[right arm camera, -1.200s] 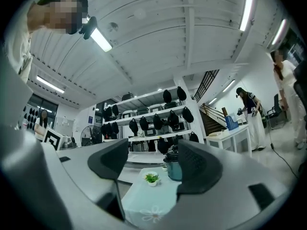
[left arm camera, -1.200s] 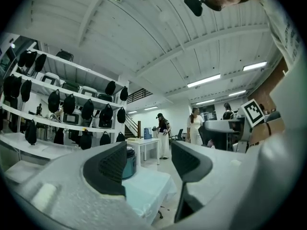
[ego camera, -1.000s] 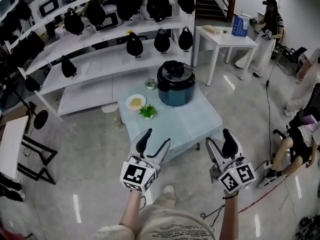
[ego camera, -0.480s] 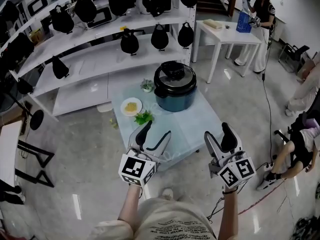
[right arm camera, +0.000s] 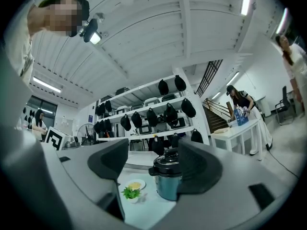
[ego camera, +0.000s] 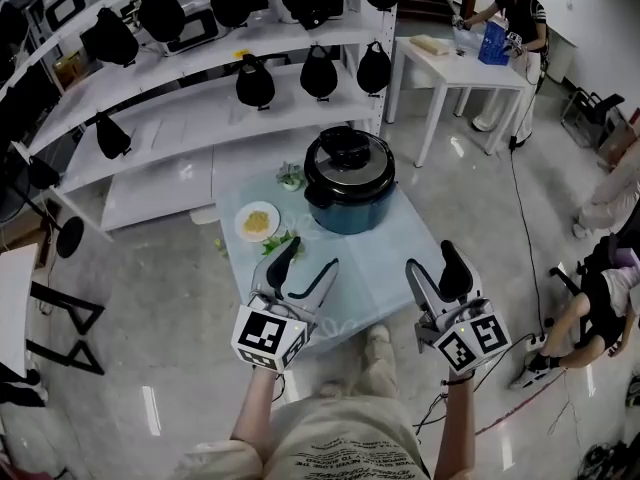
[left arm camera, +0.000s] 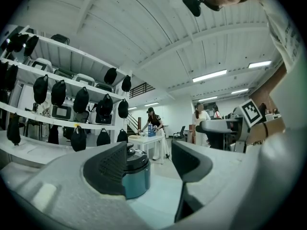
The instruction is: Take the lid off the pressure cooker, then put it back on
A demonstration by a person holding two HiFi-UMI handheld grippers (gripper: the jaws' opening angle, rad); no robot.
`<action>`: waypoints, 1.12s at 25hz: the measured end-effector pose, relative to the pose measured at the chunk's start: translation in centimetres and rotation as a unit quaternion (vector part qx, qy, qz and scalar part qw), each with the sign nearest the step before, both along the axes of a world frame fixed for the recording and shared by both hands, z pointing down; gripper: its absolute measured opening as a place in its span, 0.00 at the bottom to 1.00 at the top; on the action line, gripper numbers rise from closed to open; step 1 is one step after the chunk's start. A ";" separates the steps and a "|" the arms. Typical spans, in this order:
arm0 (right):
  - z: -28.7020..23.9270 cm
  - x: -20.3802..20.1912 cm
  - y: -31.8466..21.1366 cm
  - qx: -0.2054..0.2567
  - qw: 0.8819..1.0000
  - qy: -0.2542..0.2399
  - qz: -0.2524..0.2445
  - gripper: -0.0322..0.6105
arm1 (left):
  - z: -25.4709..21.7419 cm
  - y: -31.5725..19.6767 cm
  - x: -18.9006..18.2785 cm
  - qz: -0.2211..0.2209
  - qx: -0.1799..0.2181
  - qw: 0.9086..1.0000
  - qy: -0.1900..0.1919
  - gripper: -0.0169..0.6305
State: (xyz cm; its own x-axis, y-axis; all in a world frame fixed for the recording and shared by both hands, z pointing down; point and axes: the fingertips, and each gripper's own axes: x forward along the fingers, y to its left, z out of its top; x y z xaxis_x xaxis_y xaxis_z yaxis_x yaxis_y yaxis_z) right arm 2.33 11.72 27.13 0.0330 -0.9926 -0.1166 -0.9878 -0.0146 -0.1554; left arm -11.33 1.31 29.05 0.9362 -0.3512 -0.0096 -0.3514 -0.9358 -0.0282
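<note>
Head view: left gripper [ego camera: 306, 268] and right gripper [ego camera: 432, 266] side by side at near edge of pale blue worktop [ego camera: 395, 253]; jaws of each apart, nothing between. Pressure cooker [ego camera: 348, 183], teal body, black lid [ego camera: 346, 151] seated on top, at far end of worktop, well apart from both grippers. Plate [ego camera: 257, 222] and small green plant [ego camera: 281, 241] to its left.
Left gripper view: cooker alone, part-hidden behind one jaw.
Right gripper view: cooker, plate and plant together between the open jaws.
Room: white shelving [ego camera: 190, 108] hung with black bags; white side table [ego camera: 450, 68]; glossy grey floor [ego camera: 150, 298]; persons at right.
</note>
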 end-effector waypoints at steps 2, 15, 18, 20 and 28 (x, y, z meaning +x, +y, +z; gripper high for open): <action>0.2 1.0 -1.4 0.002 1.000 -0.002 -0.012 0.53 | 0.4 -1.2 1.0 -0.005 -0.001 1.000 -0.002 0.45; 1.3 9.3 -13.7 -0.014 0.991 -0.006 -0.133 0.53 | 2.6 -9.9 9.9 -0.055 -0.030 0.998 -0.031 0.45; 1.5 11.1 -16.4 -0.015 0.986 -0.014 -0.164 0.53 | 2.8 -11.8 11.8 -0.070 -0.034 0.996 -0.034 0.45; 1.8 12.1 -18.1 -0.018 0.983 -0.015 -0.181 0.53 | 3.0 -13.0 12.8 -0.081 -0.037 0.995 -0.036 0.45; 3.8 15.2 -24.1 -0.038 0.965 -0.011 -0.261 0.53 | 4.3 -17.4 15.9 -0.112 -0.035 0.991 -0.059 0.45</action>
